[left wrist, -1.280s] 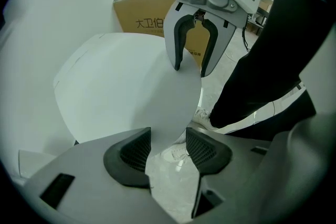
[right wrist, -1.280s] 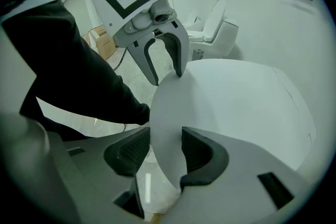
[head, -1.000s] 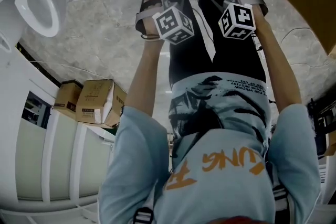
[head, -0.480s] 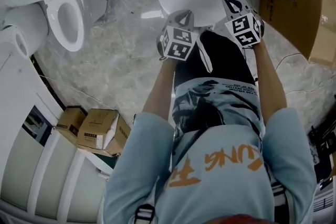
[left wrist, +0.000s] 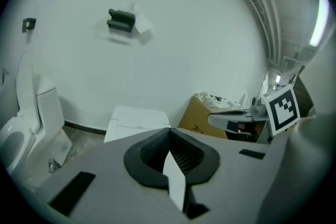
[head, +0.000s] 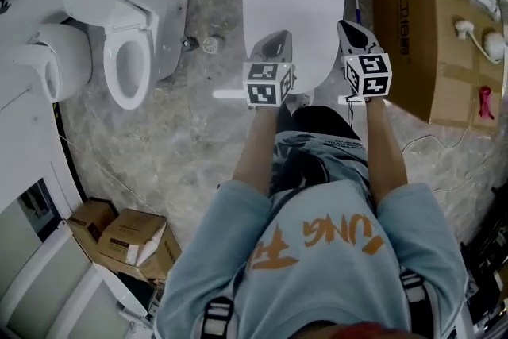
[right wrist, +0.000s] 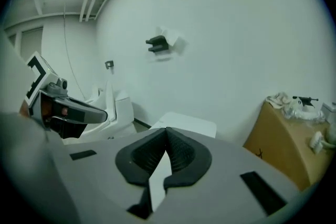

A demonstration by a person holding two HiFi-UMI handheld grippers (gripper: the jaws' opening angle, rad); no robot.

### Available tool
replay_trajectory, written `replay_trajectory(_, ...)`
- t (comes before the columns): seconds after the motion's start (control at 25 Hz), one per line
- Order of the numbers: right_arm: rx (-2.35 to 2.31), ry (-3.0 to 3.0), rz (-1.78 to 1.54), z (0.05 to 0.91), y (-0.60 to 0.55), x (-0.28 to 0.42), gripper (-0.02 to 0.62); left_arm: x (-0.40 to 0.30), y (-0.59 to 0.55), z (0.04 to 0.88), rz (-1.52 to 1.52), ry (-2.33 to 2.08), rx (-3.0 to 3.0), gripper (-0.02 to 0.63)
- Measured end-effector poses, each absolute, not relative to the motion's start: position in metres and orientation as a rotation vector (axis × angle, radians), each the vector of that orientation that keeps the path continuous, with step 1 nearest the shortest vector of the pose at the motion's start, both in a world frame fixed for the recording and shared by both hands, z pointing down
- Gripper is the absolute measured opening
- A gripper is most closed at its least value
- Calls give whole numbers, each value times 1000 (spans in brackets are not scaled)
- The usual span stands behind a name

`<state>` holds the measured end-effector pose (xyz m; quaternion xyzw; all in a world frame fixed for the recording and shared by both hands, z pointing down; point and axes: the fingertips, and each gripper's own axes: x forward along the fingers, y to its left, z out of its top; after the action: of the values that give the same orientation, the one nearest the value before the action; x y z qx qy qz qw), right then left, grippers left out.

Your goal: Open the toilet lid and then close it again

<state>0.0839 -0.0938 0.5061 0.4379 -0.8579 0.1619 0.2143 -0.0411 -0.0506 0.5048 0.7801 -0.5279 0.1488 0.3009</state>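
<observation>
The white toilet (head: 292,4) stands against the far wall with its lid lying flat and closed; the left gripper view shows the lid (left wrist: 137,122) and so does the right gripper view, lid (right wrist: 185,124). My left gripper (head: 278,40) hovers over the lid's front left, raised clear of it. Its jaws have just been closing and now meet with nothing between them (left wrist: 169,131). My right gripper (head: 353,29) hangs over the lid's right edge, also shut and empty (right wrist: 167,131). Both point toward the wall.
A second toilet (head: 127,67) with its lid raised stands to the left. A large cardboard box (head: 421,36) with small fittings on top sits right of the toilet. Smaller cartons (head: 131,238) lie at lower left. A dark bracket (left wrist: 121,19) is fixed on the wall.
Both grippers were down at the lid's front edge with jaws apart. They have since risen away from it, rolled upright and shut, and the whole closed toilet has come into the head view.
</observation>
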Motion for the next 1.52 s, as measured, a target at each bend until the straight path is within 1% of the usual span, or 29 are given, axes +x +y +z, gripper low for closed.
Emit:
replay_trajectory(0.4, 1410, -2651, 309, 322, -146, 75, 14, -52, -116, 320, 173, -1727, 2236, 26)
replay_trajectory(0.56, 1475, -2702, 220, 264, -153, 80, 14, -53, -125, 257, 122, -1842, 2312, 26)
replay_trajectory(0.68, 1488, -2712, 106, 230, -154, 82, 14, -50, -127, 225, 110, -1904, 2361, 26)
replay_trajectory(0.92, 1526, -2735, -21, 190, -156, 76, 14, -50, -130, 194, 90, -1944, 2405, 26)
replay_trajectory(1.28, 1559, -2732, -58, 180, -154, 79, 14, -62, -128, 179, 6, -1993, 2423, 26)
replay_trajectory(1.52, 1570, -2732, -61, 178, -150, 81, 14, -59, -128, 176, 26, -1982, 2444, 26)
